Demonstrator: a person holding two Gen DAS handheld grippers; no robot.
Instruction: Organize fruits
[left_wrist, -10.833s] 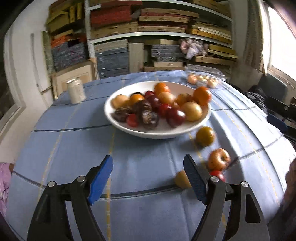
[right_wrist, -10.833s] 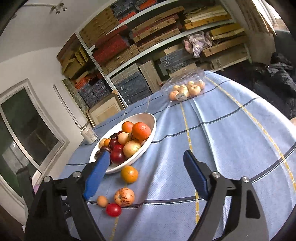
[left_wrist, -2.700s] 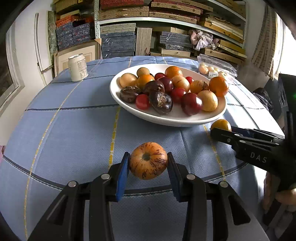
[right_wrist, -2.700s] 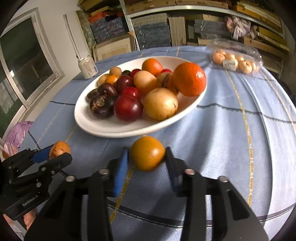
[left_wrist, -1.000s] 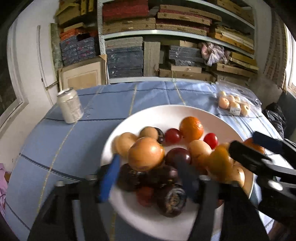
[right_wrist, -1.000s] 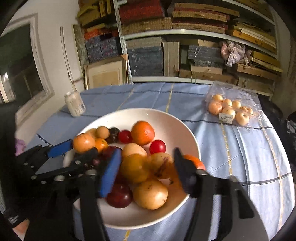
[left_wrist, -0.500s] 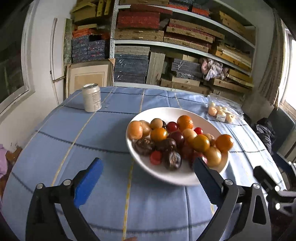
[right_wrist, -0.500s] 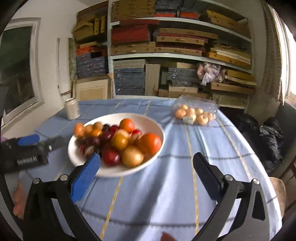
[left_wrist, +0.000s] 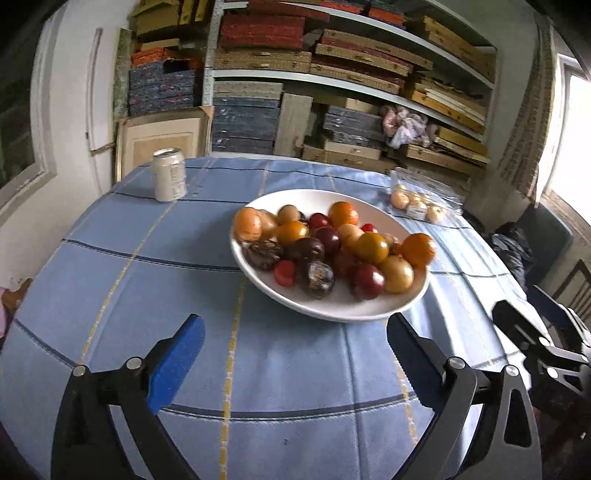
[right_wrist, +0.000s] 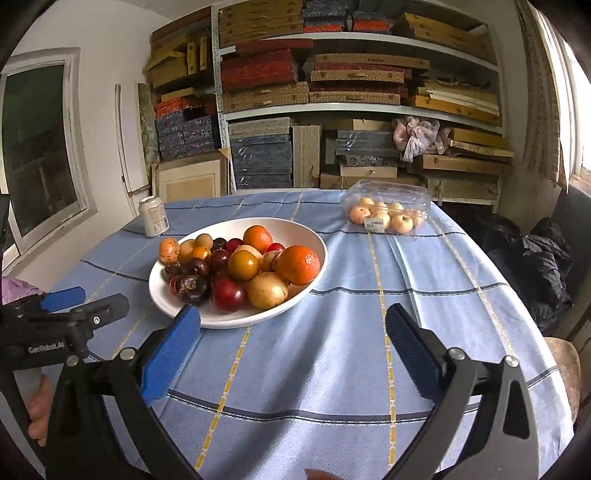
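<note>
While both our tools hang over the blue cloth (right_wrist: 332, 354):
L gripper (left_wrist: 295, 354): jaws just opened, now wide, nothing btwn.
R gripper (right_wrist: 293, 341): same, just opened, empty.
Fruits (right_wrist: 243, 266): all piled in white bowl (right_wrist: 314, 236), mid-table ahead of us.
Can (left_wrist: 169, 174): upright, far left.
Clear pack (right_wrist: 388, 206): beyond bowl, right.

Both wrist views face the bowl (left_wrist: 332, 314) from nearby.
</note>
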